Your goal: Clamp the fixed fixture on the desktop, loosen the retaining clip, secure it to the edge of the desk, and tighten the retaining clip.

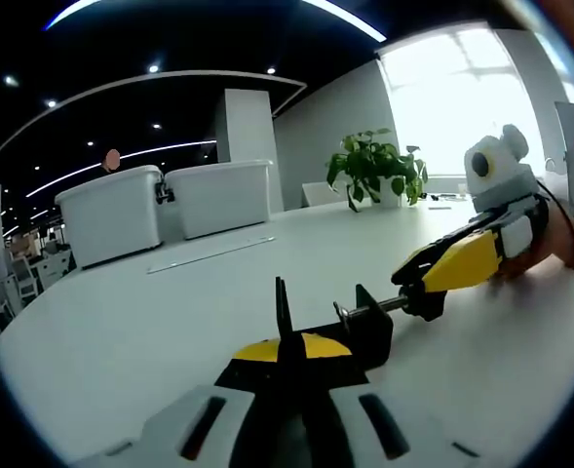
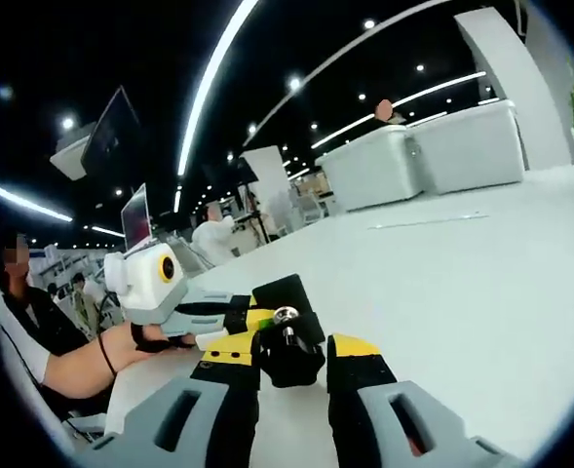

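The black C-clamp fixture (image 1: 350,331) sits low on the white desk (image 1: 170,322), its body pinched between the yellow-tipped jaws of the left gripper (image 1: 291,356), which are clenched on the clamp frame. From the frame a threaded screw (image 1: 369,309) runs out to a black knob, and the right gripper (image 1: 433,283) reaches in from the right and closes on that knob end — in the right gripper view the clamp (image 2: 288,343) sits between that gripper's own yellow pads (image 2: 357,347), the screw's shiny end facing the camera.

It looks like a rigid, small metal piece: light, stiff, not fragile, but smooth enough to twist in the pads if held by one edge. The flat frame seems the sound place for the holding grip; the knob is the only part to turn.

Farther back stand two white lidded bins (image 1: 165,205), a potted plant (image 1: 376,168) by the bright window, and a long ruler-like strip (image 1: 211,254) lying on the desk.
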